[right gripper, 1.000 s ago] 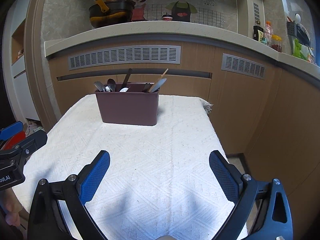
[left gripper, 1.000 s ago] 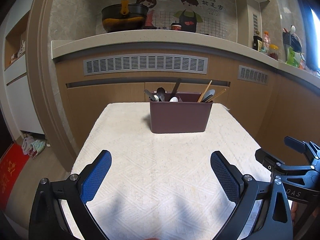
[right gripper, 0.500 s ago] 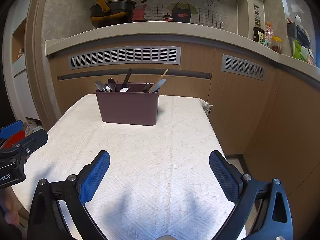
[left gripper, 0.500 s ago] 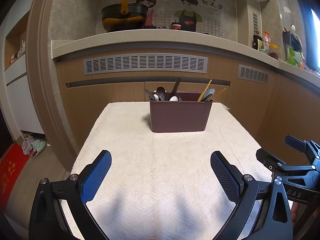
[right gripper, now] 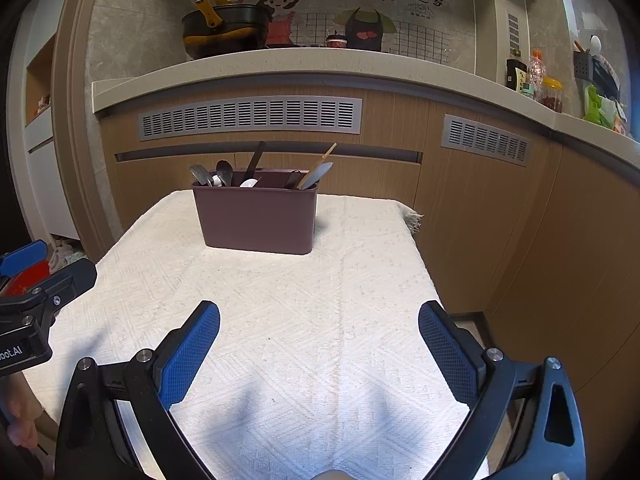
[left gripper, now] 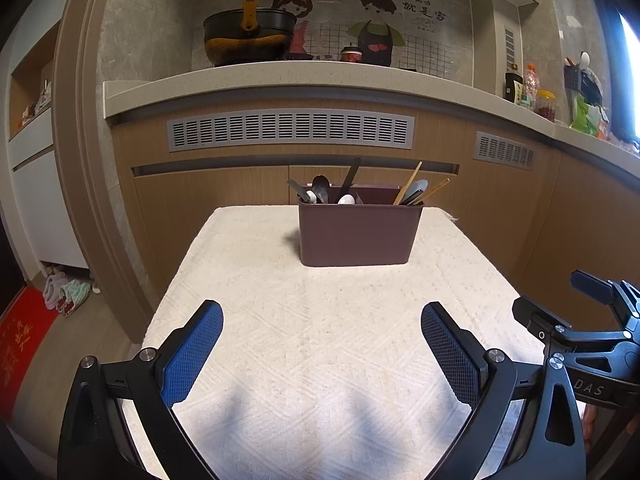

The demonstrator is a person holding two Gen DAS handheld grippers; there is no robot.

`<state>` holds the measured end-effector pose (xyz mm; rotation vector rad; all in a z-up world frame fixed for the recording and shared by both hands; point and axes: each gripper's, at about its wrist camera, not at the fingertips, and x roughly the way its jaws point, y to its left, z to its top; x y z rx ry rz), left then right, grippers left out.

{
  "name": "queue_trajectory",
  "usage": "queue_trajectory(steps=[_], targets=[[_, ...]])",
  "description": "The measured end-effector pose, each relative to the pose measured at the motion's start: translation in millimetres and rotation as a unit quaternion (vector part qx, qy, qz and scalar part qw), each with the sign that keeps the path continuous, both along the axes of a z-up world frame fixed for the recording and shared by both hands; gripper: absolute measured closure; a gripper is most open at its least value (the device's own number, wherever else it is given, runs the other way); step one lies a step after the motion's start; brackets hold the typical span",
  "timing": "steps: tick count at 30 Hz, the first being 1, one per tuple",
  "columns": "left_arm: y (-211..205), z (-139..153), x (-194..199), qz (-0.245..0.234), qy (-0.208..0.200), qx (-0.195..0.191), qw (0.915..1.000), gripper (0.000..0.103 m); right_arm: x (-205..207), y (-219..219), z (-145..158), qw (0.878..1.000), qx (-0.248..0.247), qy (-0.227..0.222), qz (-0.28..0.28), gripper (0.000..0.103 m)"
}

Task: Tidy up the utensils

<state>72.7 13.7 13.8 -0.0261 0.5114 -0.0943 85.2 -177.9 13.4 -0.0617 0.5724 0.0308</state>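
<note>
A brown plastic utensil holder point(left gripper: 358, 234) stands upright at the far end of the cloth-covered table point(left gripper: 320, 340); it also shows in the right wrist view point(right gripper: 256, 218). Spoons, a black handle and wooden chopsticks point(left gripper: 406, 189) stick out of it. My left gripper point(left gripper: 320, 320) is open and empty, low over the near part of the table, well short of the holder. My right gripper point(right gripper: 318, 318) is open and empty beside it, also over the near cloth. Each gripper shows at the edge of the other's view.
A wooden kitchen counter point(left gripper: 280, 80) with vents runs behind the table, with a black and yellow wok point(left gripper: 248, 40) on top. Bottles and jars point(left gripper: 532, 92) stand at the right. The table's right edge drops to the floor point(right gripper: 468, 320). Slippers and a red mat point(left gripper: 24, 336) lie left.
</note>
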Motion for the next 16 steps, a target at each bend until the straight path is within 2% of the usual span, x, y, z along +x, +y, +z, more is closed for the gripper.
queue_trajectory(steps=[16], targets=[[6.3,-4.1,8.9,-0.003,0.018,-0.007,0.9998,0.004,2.2,-1.2,0.2,1.000,0.004,0.004,0.004,0.004]])
